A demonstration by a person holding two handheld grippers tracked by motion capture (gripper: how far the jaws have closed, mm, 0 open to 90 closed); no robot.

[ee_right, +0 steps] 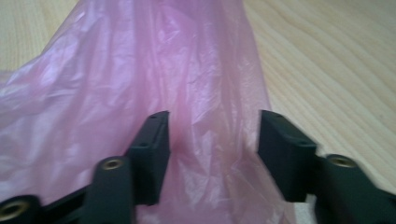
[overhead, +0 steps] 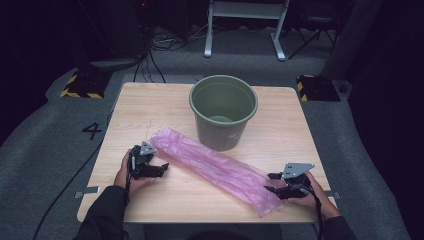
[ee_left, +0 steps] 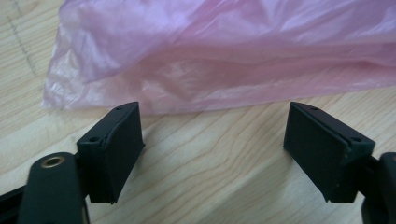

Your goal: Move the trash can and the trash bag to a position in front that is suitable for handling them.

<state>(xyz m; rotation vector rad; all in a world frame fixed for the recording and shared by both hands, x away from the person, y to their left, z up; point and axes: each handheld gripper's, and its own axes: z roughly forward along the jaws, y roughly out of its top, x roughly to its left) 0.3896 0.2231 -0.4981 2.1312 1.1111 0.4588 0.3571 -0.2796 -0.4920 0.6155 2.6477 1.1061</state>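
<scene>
A: Two grippers, one pink plastic bag lying flat and diagonal across the worktop, far-left end to near-right end. Step in hand looks like taking hold of the bag, probably to line the green bucket standing just behind it.

B: Left side first?

A: Left gripper sits just beside the bag's far-left end, jaws spread, nothing between them but bare wood. In the left gripper view the film edge lies just ahead of the pads, not touching.

B: So push forward before closing.

A: Yes, slide low along the wood so one pad gets under the edge; film is thin, so it will likely slip if only grazed.

B: Right side?

A: Right gripper is at the near-right end, jaws spread with crumpled film lying between them, pads not pressing on it.

B: Advice?

A: Close on a gathered fold, not a single layer. Lift both ends together and keep the bag clear of the bucket rim.
</scene>
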